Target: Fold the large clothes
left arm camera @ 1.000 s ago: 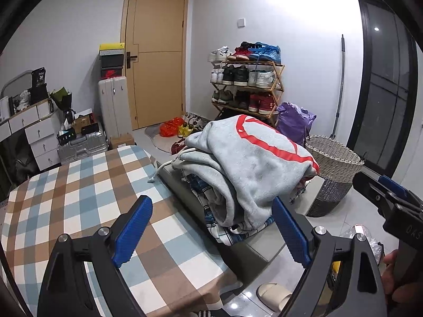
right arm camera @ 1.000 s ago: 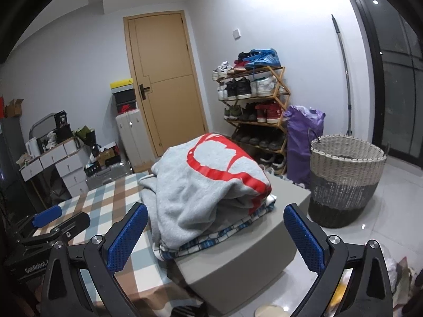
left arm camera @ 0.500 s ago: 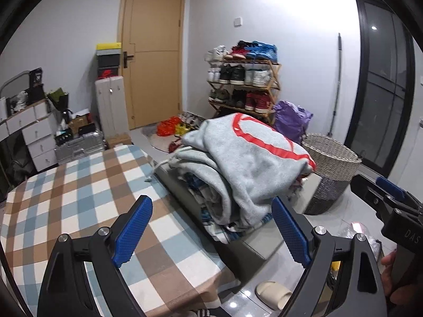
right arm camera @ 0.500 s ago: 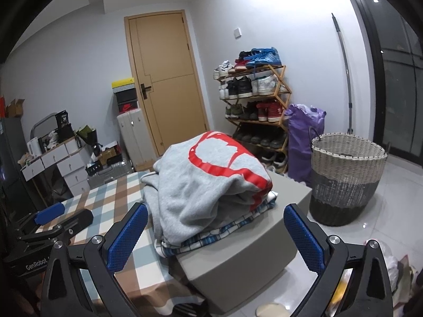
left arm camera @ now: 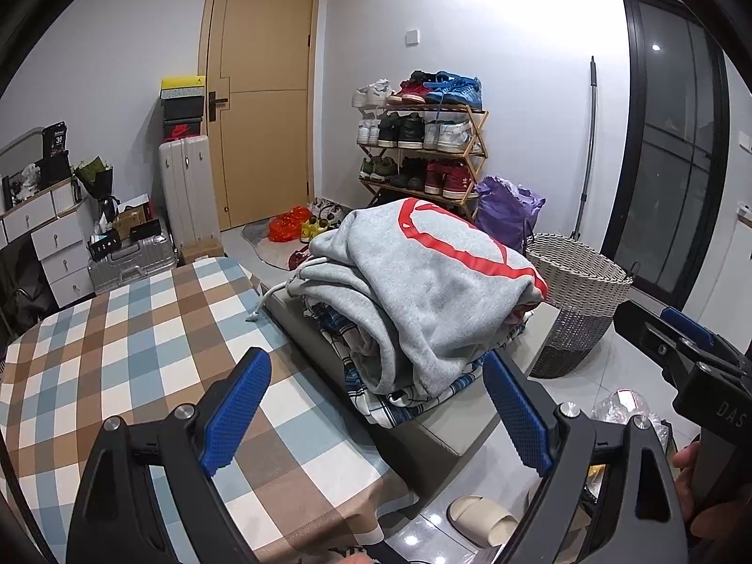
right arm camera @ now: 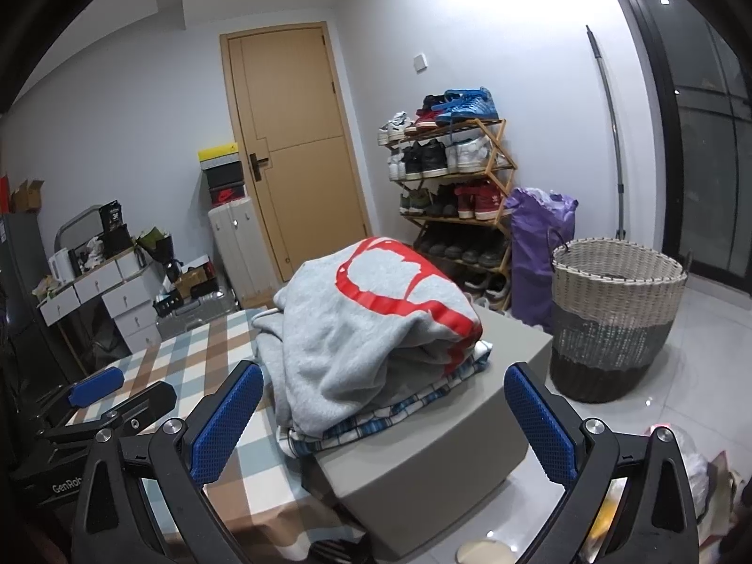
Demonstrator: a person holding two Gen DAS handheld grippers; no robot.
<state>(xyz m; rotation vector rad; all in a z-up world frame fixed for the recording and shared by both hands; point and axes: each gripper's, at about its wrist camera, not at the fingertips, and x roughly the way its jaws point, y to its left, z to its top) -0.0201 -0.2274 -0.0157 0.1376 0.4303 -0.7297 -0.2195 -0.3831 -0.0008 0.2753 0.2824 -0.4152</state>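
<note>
1. Grey sweatshirt with red print (left arm camera: 437, 282), heaped on plaid garments atop a grey upholstered block (right arm camera: 451, 427).
2. Left gripper (left arm camera: 376, 413) and right gripper (right arm camera: 376, 418): spread wide, empty, short of the heap.
3. Risk: snagging lower layers (whole stack sliding off).
4. Open room on the checked tablecloth (left arm camera: 131, 352); woven basket (right arm camera: 615, 319) near the block's far side.

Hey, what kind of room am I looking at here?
Probably a home entryway or living area: a wooden shoe rack full of sneakers beside a tan door, and a woven laundry basket near piled clothes.
</note>
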